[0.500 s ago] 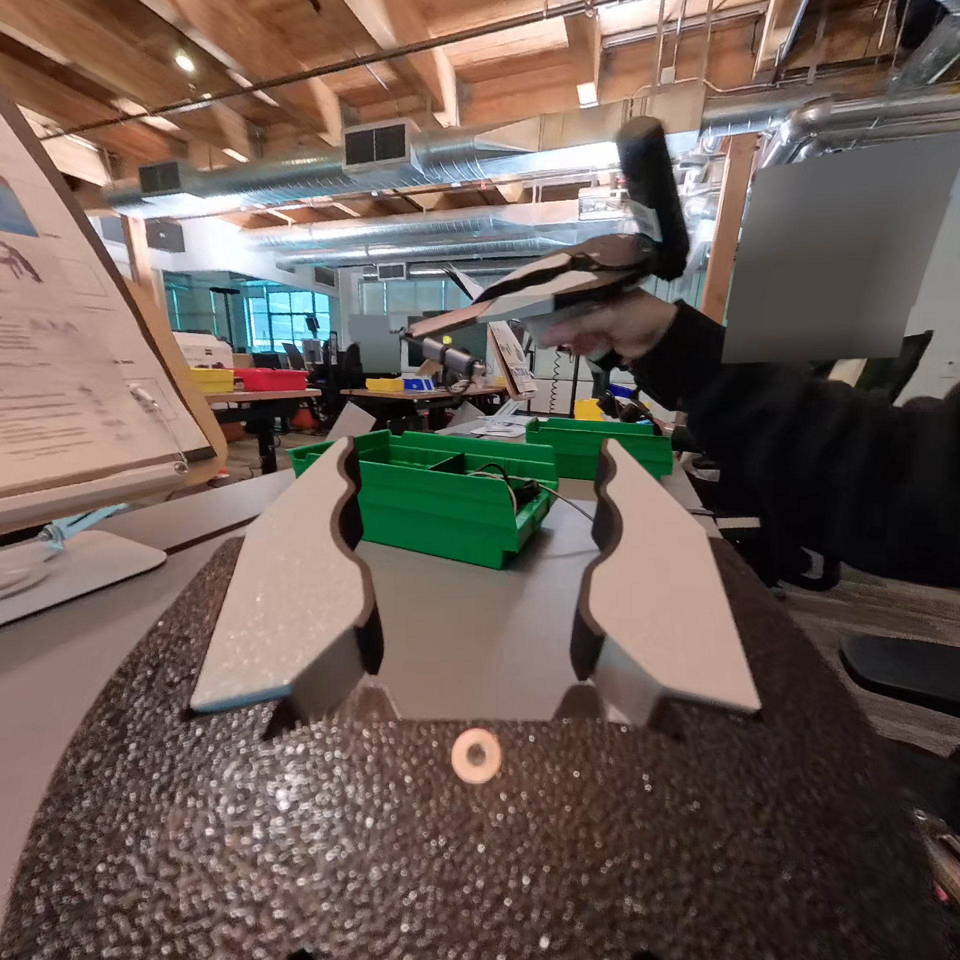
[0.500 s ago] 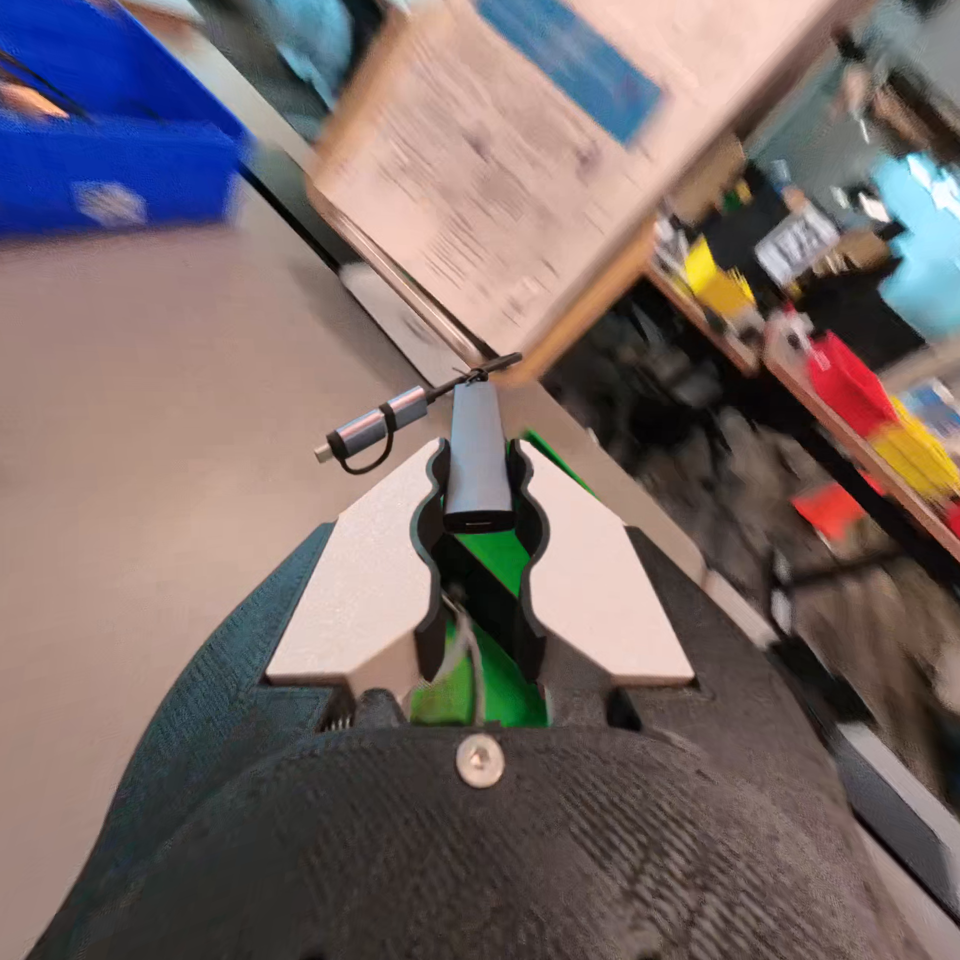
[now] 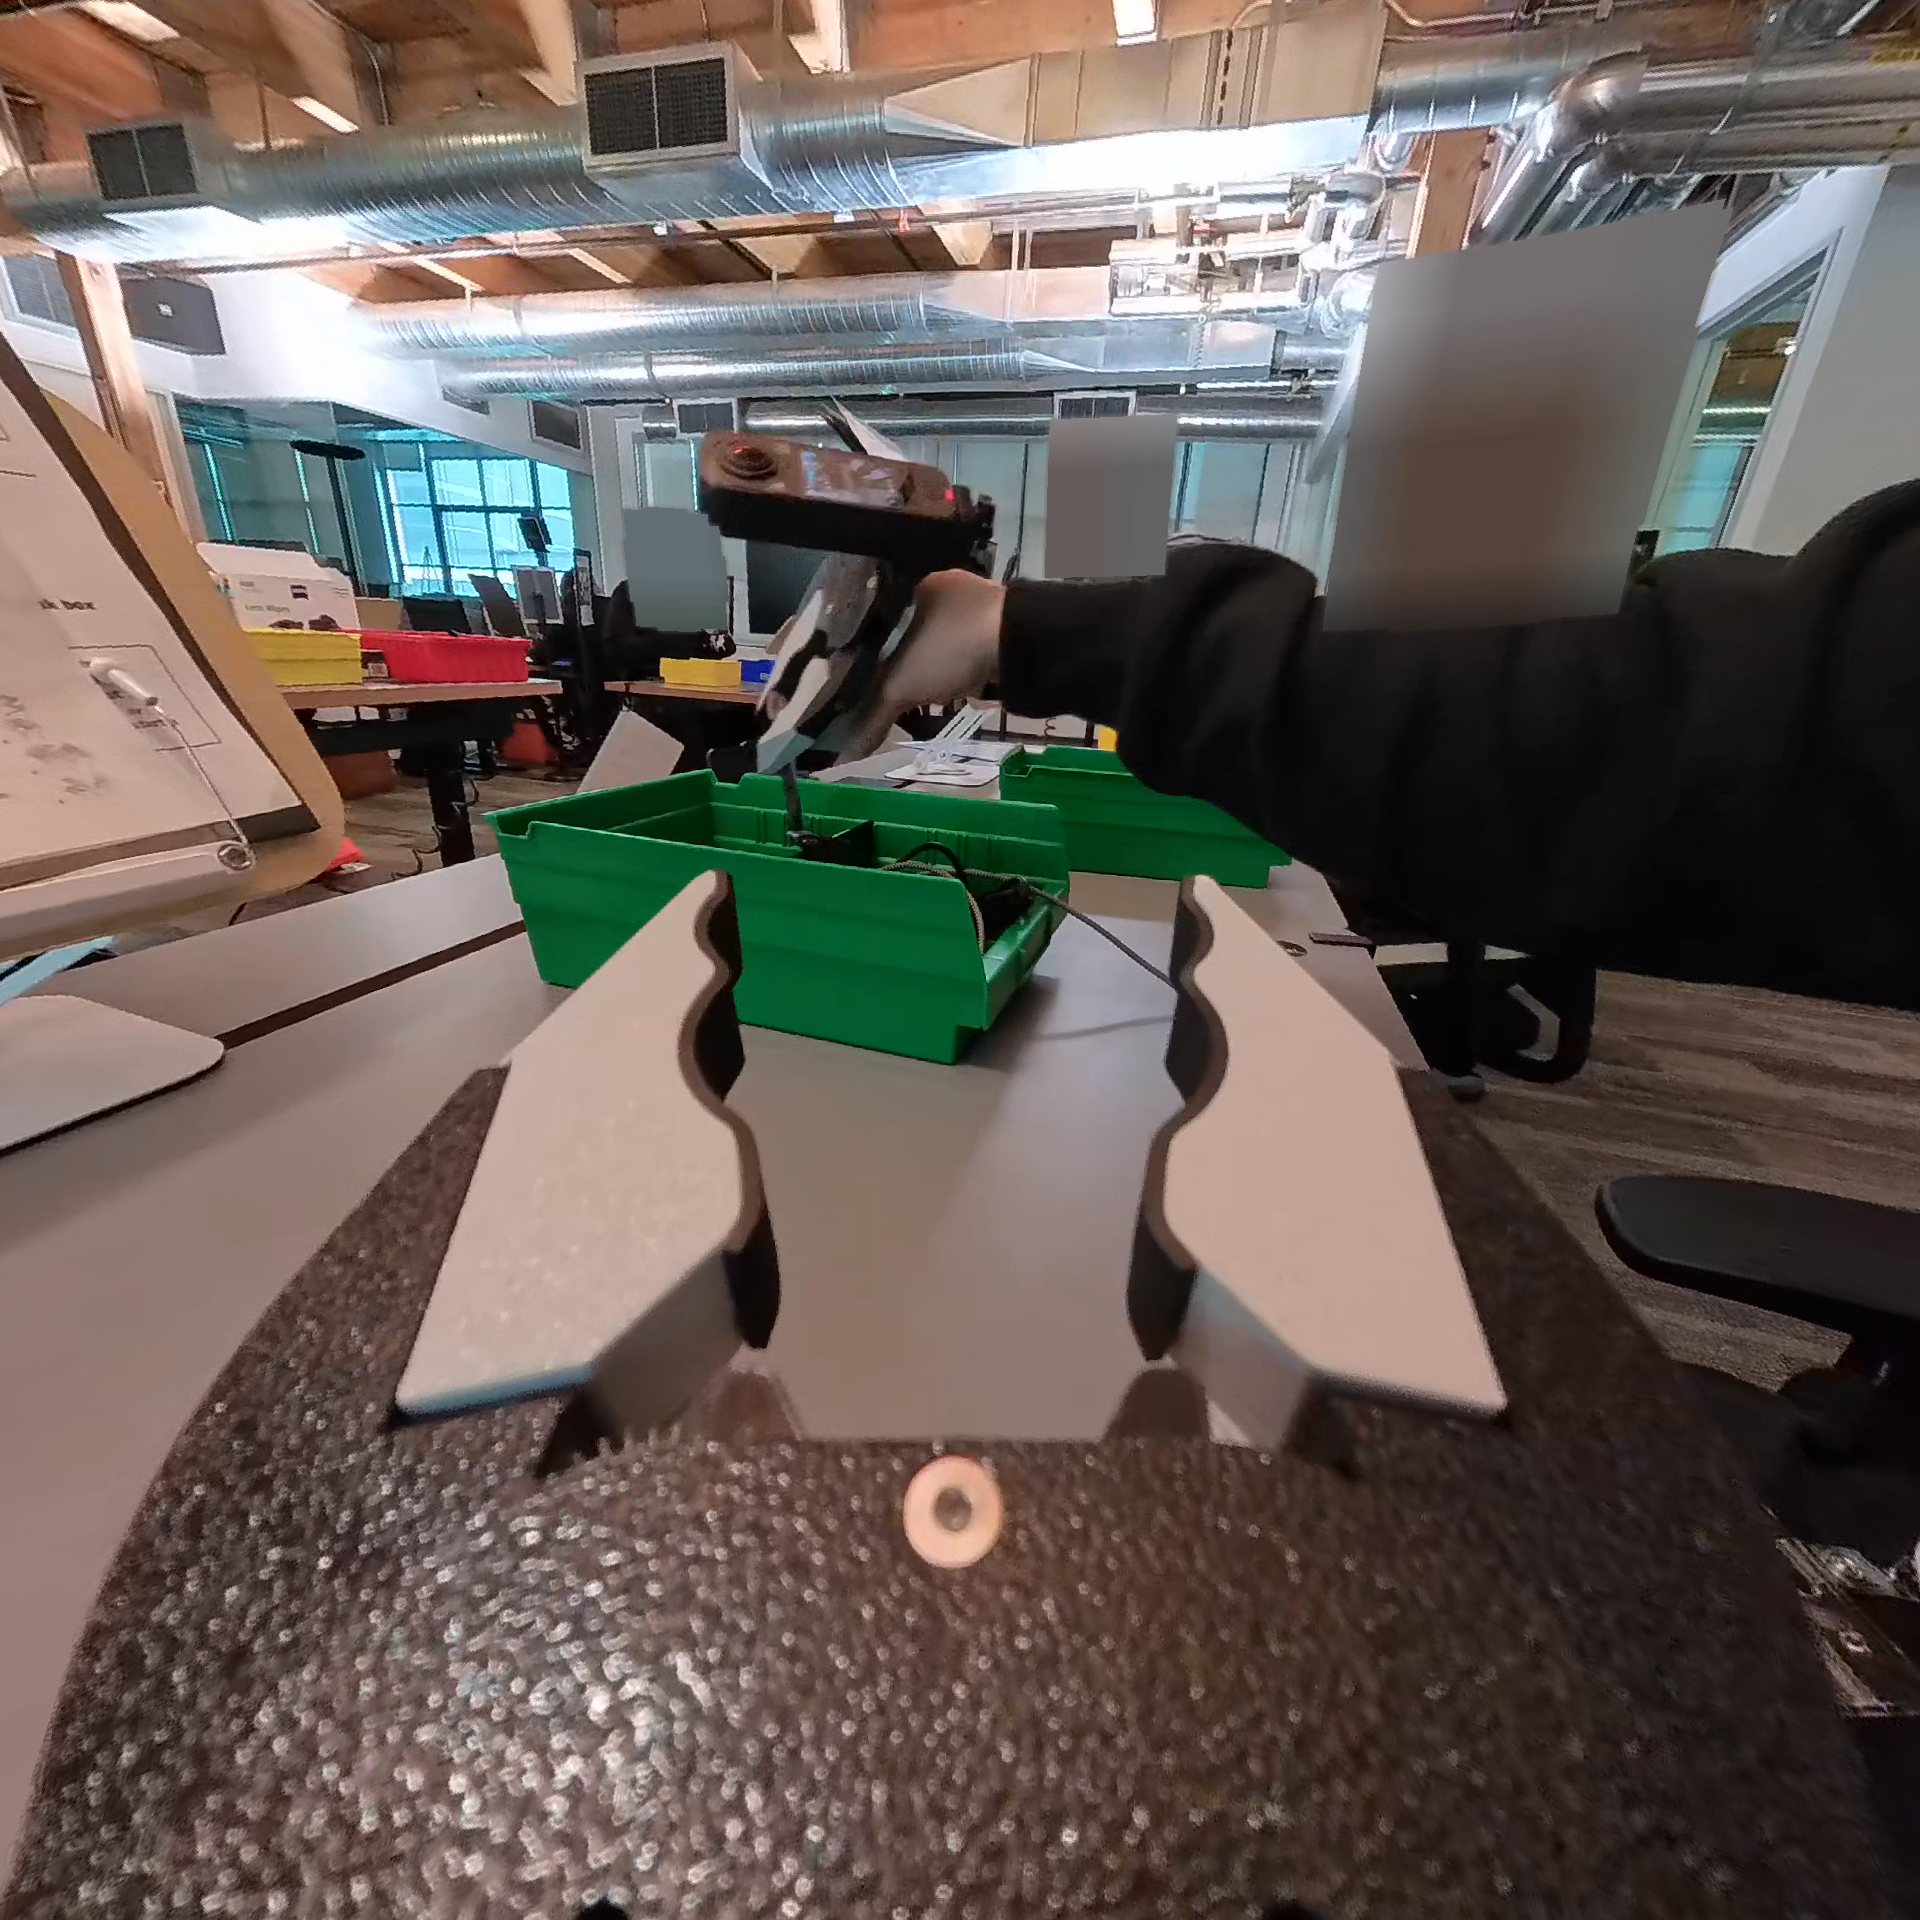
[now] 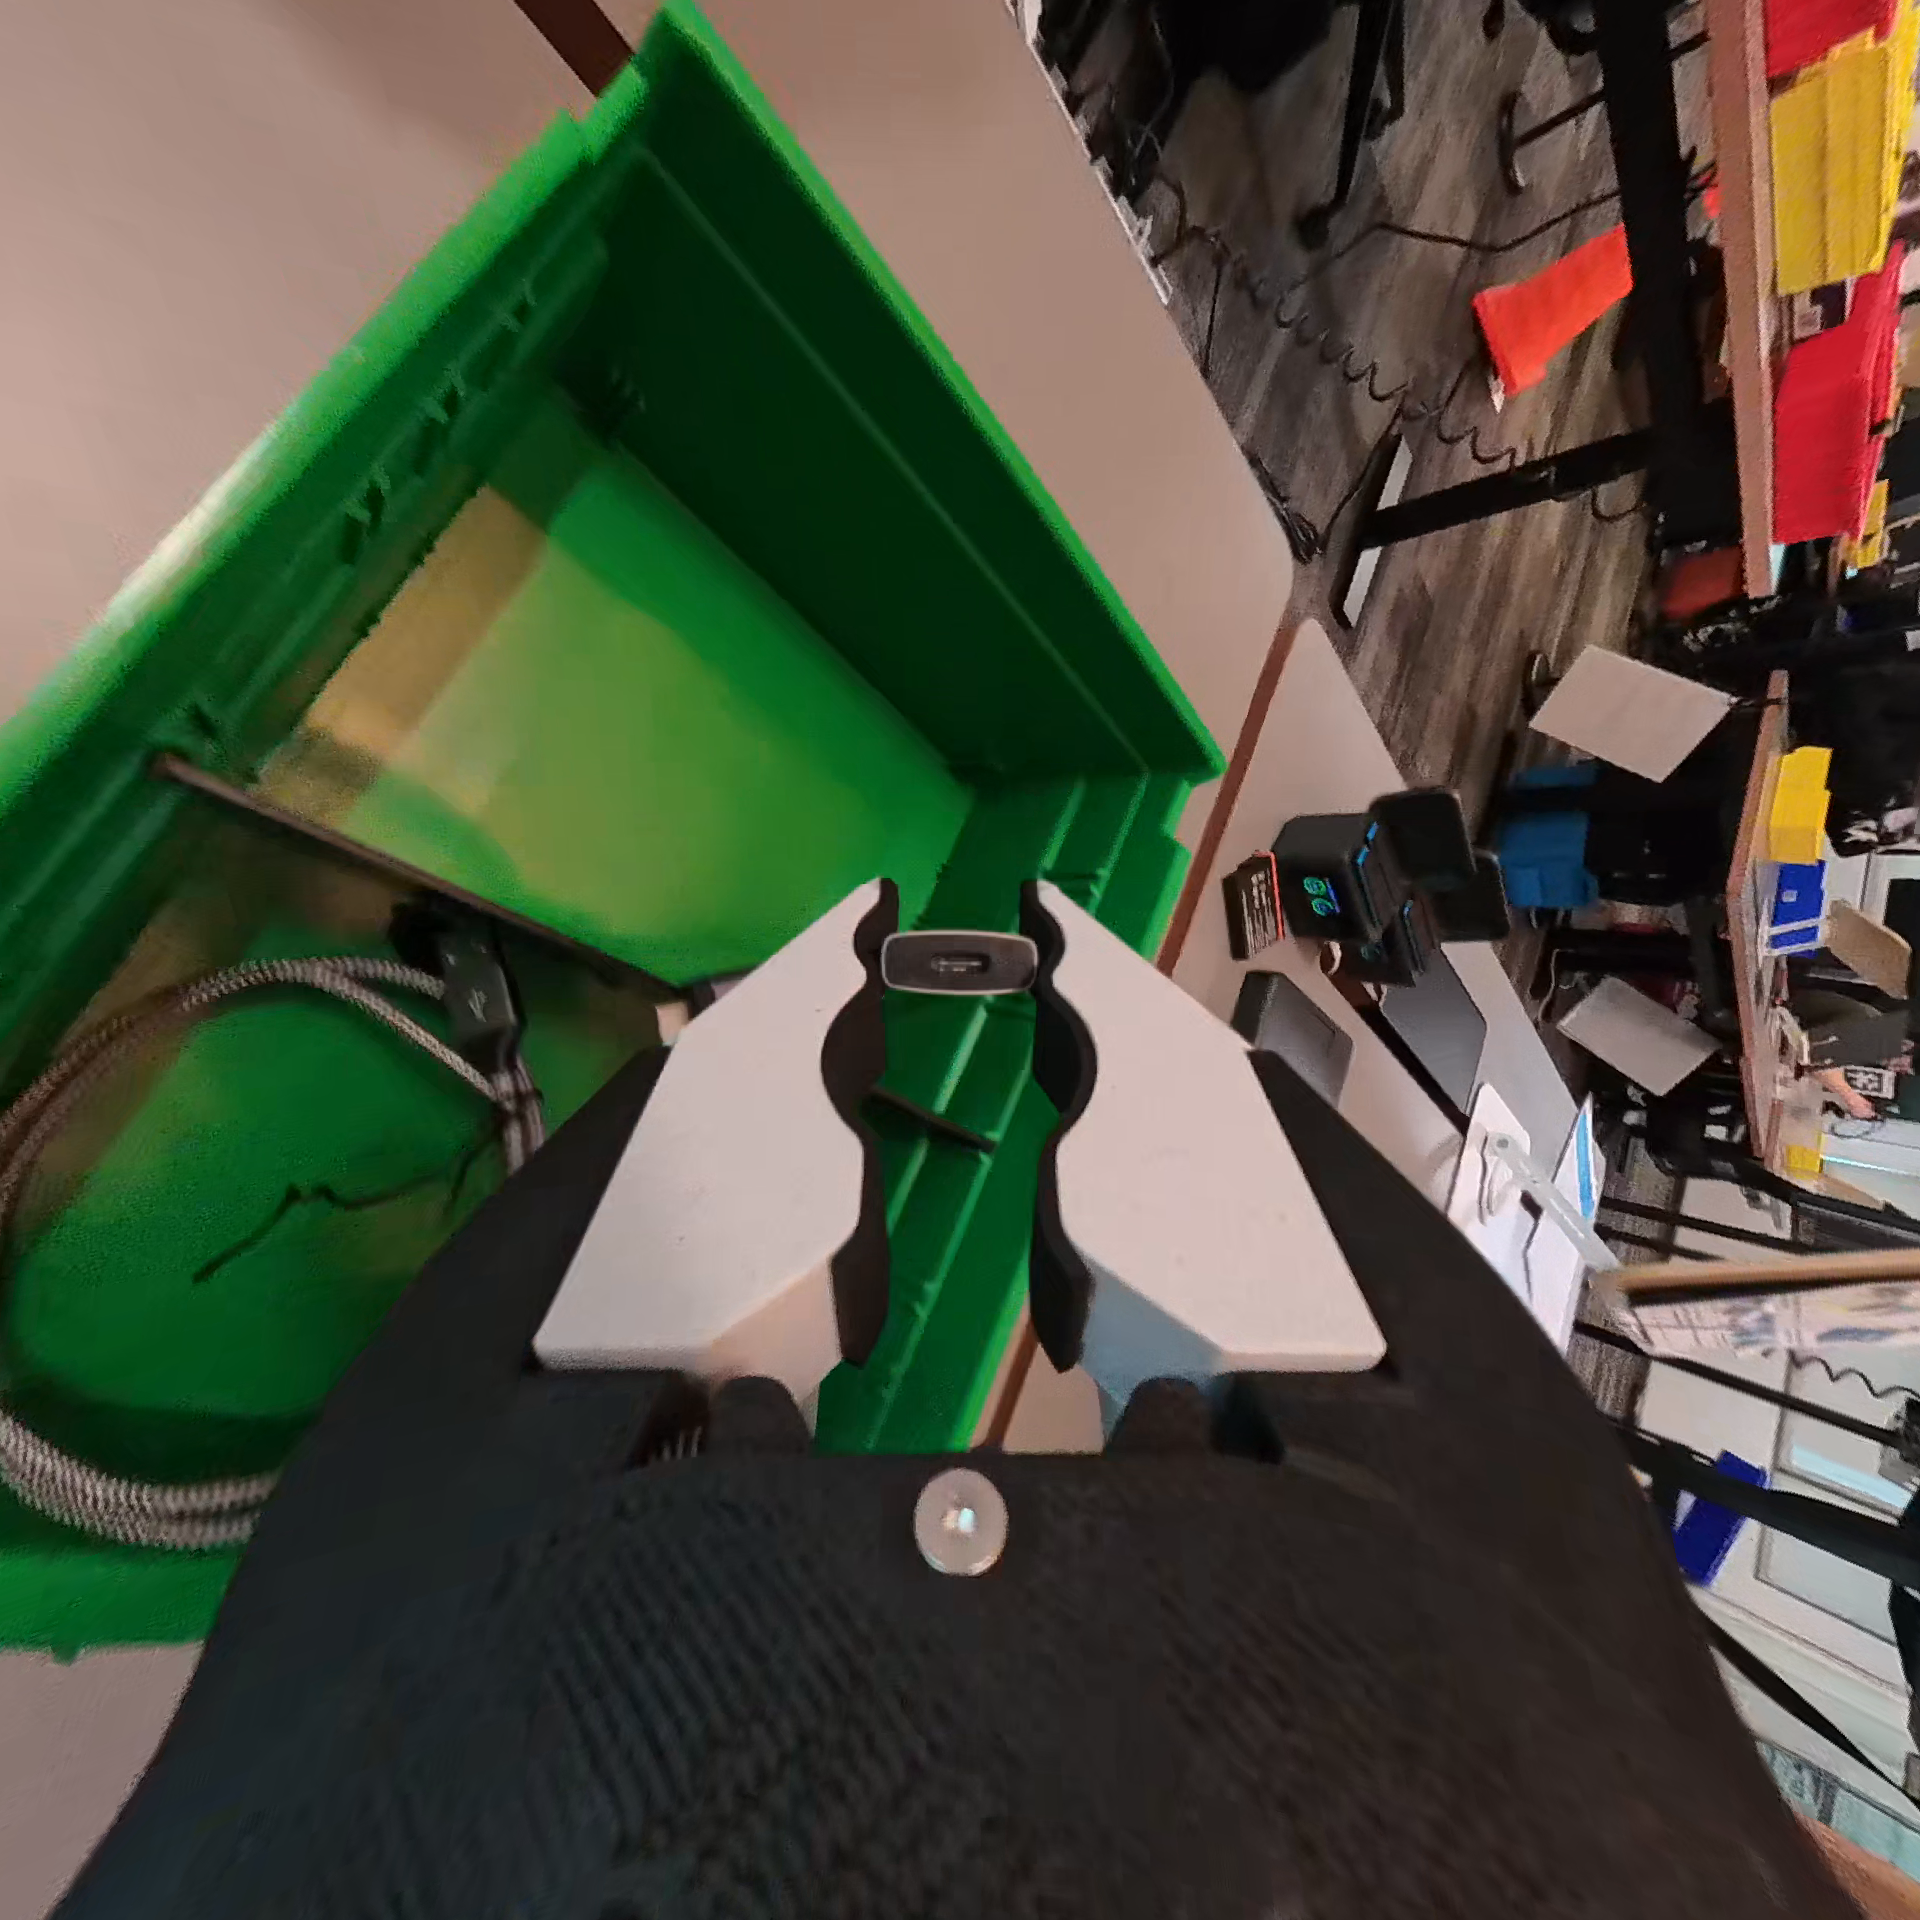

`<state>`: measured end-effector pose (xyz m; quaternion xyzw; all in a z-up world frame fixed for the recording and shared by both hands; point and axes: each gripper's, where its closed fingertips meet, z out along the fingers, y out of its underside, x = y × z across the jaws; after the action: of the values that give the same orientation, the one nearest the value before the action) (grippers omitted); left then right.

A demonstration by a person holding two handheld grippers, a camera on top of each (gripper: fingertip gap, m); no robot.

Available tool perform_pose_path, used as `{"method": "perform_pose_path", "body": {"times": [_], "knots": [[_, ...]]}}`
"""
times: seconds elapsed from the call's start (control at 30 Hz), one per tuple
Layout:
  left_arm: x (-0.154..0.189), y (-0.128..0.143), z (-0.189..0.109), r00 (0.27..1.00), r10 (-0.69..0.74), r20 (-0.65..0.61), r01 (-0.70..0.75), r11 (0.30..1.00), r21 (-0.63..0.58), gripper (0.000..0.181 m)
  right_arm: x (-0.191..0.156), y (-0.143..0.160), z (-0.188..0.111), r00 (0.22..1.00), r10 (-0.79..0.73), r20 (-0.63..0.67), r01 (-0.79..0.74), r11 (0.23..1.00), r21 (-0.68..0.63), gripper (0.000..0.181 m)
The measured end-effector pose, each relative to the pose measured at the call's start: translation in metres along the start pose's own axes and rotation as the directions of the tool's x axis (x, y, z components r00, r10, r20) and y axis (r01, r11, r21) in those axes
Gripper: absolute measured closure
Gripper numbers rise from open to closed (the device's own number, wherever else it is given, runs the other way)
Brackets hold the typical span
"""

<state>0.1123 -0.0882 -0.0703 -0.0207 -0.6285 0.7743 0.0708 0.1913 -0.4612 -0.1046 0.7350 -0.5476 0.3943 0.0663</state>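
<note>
Right gripper (image 4: pixel 958 961) grips grey adapter (image 4: pixel 958 964) over green bin (image 4: pixel 665 665); left gripper (image 3: pixel 956 935) wide above grey table (image 3: pixel 935 1195).

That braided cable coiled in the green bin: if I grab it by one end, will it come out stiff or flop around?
Probably floppy: the braided cable lies in loose curved loops in the green bin, so it would likely sag and trail. Its black plug looks rigid, likely the firmer place to grip. A loop may drag or snag on the bin's black divider.

Both grippers have black textured bodies, pale grey scalloped jaws, one silver screw; black sleeve (image 3: pixel 1455 748).
</note>
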Motion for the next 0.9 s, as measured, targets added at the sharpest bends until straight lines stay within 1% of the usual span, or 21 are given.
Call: {"method": "perform_pose_path", "body": {"times": [0.1,0.17,0.23,0.3,0.33,0.43,0.53,0.6,0.63,0.67,0.73,0.8,0.87,0.9], "knots": [[0.003,0.002,0.001,1.000,0.009,-0.013,-0.009,1.000,-0.012,0.100,-0.018,-0.009,0.014,0.999,-0.032,0.035,0.032,0.999,0.000,0.159],[0.004,0.003,0.001,1.000,0.009,-0.016,-0.010,1.000,-0.017,0.100,-0.026,-0.017,0.020,0.998,-0.003,0.055,0.001,1.000,0.027,0.158],[0.004,0.002,0.001,1.000,0.006,-0.019,-0.006,1.000,-0.014,0.101,-0.035,-0.024,0.022,0.993,0.029,0.117,-0.036,0.998,0.058,0.149],[0.004,0.003,0.001,1.000,0.001,-0.023,-0.002,1.000,-0.014,0.102,-0.041,-0.027,0.023,0.980,0.071,0.184,-0.085,0.994,0.068,0.135],[0.004,0.003,0.001,1.000,0.000,-0.023,0.000,1.000,-0.017,0.102,-0.041,-0.027,0.022,0.977,0.086,0.197,-0.101,0.992,0.069,0.133],[0.005,0.003,0.001,1.000,0.004,-0.025,-0.005,1.000,-0.017,0.102,-0.040,-0.026,0.012,0.970,0.071,0.231,-0.096,0.990,0.099,0.126],[0.004,0.002,0.000,1.000,0.001,-0.016,-0.001,1.000,-0.012,0.102,-0.044,-0.019,-0.015,0.960,0.031,0.280,-0.072,0.988,0.136,0.118],[0.004,0.000,0.000,1.000,-0.001,-0.019,0.001,1.000,-0.003,0.103,-0.052,-0.005,-0.042,0.942,0.017,0.336,-0.070,0.987,0.147,0.114],[0.004,0.000,0.000,1.000,0.002,-0.016,-0.002,1.000,-0.002,0.104,-0.056,0.005,-0.057,0.936,0.015,0.353,-0.073,0.986,0.151,0.117],[0.004,0.001,0.000,1.000,0.005,-0.013,-0.006,1.000,-0.007,0.104,-0.059,0.019,-0.071,0.932,0.006,0.361,-0.062,0.988,0.143,0.120],[0.005,0.001,0.000,1.000,0.012,-0.015,-0.012,1.000,-0.014,0.104,-0.070,0.063,-0.094,0.930,-0.025,0.366,-0.003,0.997,0.076,0.125],[0.007,0.001,0.001,1.000,0.015,-0.022,-0.016,1.000,-0.016,0.105,-0.077,0.111,-0.103,0.939,-0.005,0.343,0.015,1.000,-0.027,0.135],[0.009,0.002,0.002,0.999,0.011,-0.031,-0.012,1.000,-0.023,0.105,-0.081,0.148,-0.100,0.946,0.089,0.312,-0.056,0.992,-0.113,0.143],[0.010,0.003,0.003,0.999,0.010,-0.035,-0.011,1.000,-0.027,0.105,-0.084,0.161,-0.097,0.938,0.152,0.310,-0.115,0.984,-0.135,0.145]]}}
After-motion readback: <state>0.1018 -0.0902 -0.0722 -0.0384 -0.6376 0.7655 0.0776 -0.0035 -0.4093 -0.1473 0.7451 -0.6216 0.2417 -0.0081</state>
